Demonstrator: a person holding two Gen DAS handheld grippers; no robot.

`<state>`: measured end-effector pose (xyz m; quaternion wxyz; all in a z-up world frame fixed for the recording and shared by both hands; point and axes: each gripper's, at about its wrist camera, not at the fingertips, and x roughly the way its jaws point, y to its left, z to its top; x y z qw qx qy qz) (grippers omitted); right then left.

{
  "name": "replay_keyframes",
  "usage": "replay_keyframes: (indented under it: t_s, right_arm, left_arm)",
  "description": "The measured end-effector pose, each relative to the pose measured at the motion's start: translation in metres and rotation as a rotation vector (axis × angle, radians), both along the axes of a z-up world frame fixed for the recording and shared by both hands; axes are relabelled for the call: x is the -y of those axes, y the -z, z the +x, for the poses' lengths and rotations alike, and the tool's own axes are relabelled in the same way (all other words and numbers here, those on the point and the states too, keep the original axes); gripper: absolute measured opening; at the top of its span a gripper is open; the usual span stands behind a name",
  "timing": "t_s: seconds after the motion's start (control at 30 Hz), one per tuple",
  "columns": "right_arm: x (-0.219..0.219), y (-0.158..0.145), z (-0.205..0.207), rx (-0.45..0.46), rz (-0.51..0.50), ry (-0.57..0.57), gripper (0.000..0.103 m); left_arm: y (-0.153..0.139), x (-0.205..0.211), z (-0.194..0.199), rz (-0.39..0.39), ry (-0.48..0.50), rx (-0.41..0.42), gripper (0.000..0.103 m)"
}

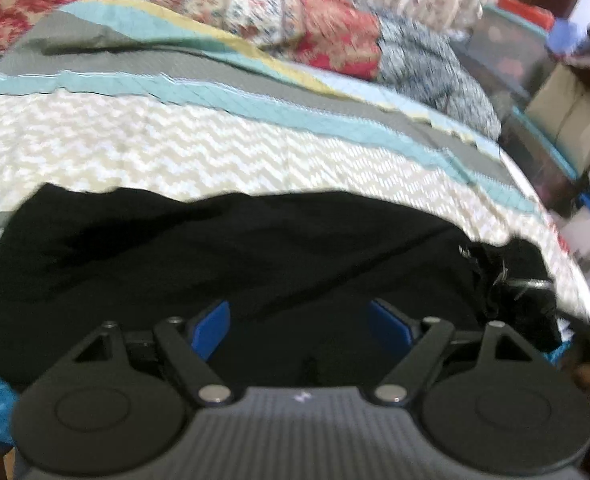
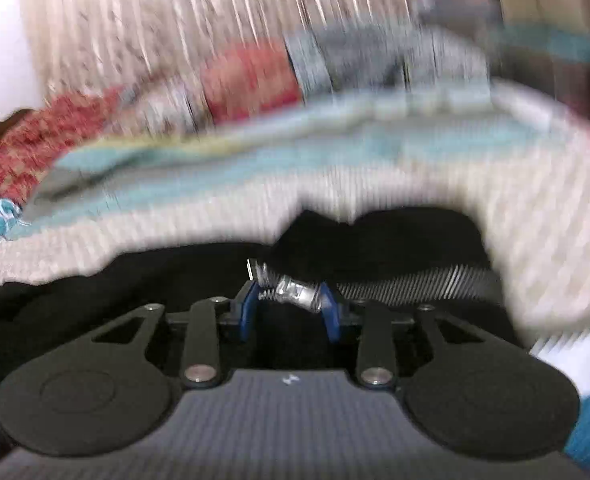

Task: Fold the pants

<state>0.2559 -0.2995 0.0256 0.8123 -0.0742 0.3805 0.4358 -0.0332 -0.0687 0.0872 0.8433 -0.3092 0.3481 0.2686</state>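
- The black pants (image 1: 231, 252) are lying across the near edge of a bed, on a quilt (image 1: 215, 148) with a pale zigzag panel and teal and grey bands further back.
- In the left wrist view the pants are running from the bed's left side toward its right edge, where the fabric is bunching into a dark heap with a glint of metal (image 1: 523, 284).
- The left gripper (image 1: 299, 322) is hovering over the pants with its blue pads (image 1: 211, 330) standing wide apart; nothing is sitting between them, and the cloth is lying below.
- The right gripper (image 2: 289, 312) is standing partly closed, and a silvery metal piece (image 2: 295, 294) of the pants is lying across the tips of its blue pads (image 2: 247, 312); the blur is hiding whether they are actually pressing on it.
- A ribbed grey band (image 2: 411, 282) is stretching from that metal piece toward the bed's right edge.
- Red patterned pillows (image 1: 303, 20) are resting at the far edge, with a pale curtain (image 2: 199, 20) behind.
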Motion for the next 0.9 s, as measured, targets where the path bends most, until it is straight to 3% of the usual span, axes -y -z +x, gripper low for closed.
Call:
replay_keyframes:
  t_s: [0.03,0.07,0.2,0.33,0.4,0.53,0.57,0.6,0.77,0.83,0.87,0.9]
  right_arm:
    - [-0.005,0.016,0.002,-0.036,-0.048,-0.004,0.037]
    - [-0.005,0.024,-0.003,-0.022,-0.033,-0.008,0.037]
    - [-0.014,0.008,-0.007,-0.015,-0.068,0.003,0.037]
    - [-0.007,-0.026,-0.025,0.049,0.044,0.076,0.04]
    - [-0.01,-0.036,-0.037,0.035,0.104,0.07,0.04]
    - [-0.055,-0.031,-0.075,-0.158,0.147,-0.072,0.036]
    - [-0.072,-0.026,-0.087,-0.199,0.137,-0.125,0.03]
    - [-0.091,-0.02,-0.1,-0.239,0.125,-0.179,0.024]
    - [-0.176,0.014,-0.144,-0.467,0.087,-0.34,0.02]
    - [-0.202,0.032,-0.154,-0.555,0.06,-0.339,0.02]
    - [-0.22,0.049,-0.156,-0.599,0.007,-0.338,0.02]
    - [-0.233,0.068,-0.162,-0.612,-0.068,-0.337,0.005]
  left_arm:
    - [-0.003,-0.003,-0.012,0.0,-0.021,0.017,0.079]
    - [-0.006,-0.007,-0.029,0.0,-0.053,0.039,0.081]
    - [-0.022,-0.037,-0.091,0.019,-0.23,0.094,0.089]
    - [-0.019,-0.07,-0.149,-0.037,-0.419,0.143,0.093]
    - [-0.005,-0.083,-0.169,-0.101,-0.481,0.177,0.096]
    - [0.032,-0.093,-0.169,-0.249,-0.47,0.201,0.1]
    - [0.042,-0.094,-0.166,-0.284,-0.46,0.206,0.1]
    - [0.049,-0.094,-0.164,-0.308,-0.453,0.213,0.101]
    - [0.076,-0.087,-0.154,-0.38,-0.432,0.291,0.103]
    - [0.081,-0.084,-0.149,-0.372,-0.439,0.315,0.097]
    - [0.082,-0.084,-0.145,-0.362,-0.42,0.314,0.066]
    - [0.083,-0.085,-0.139,-0.355,-0.404,0.295,0.036]
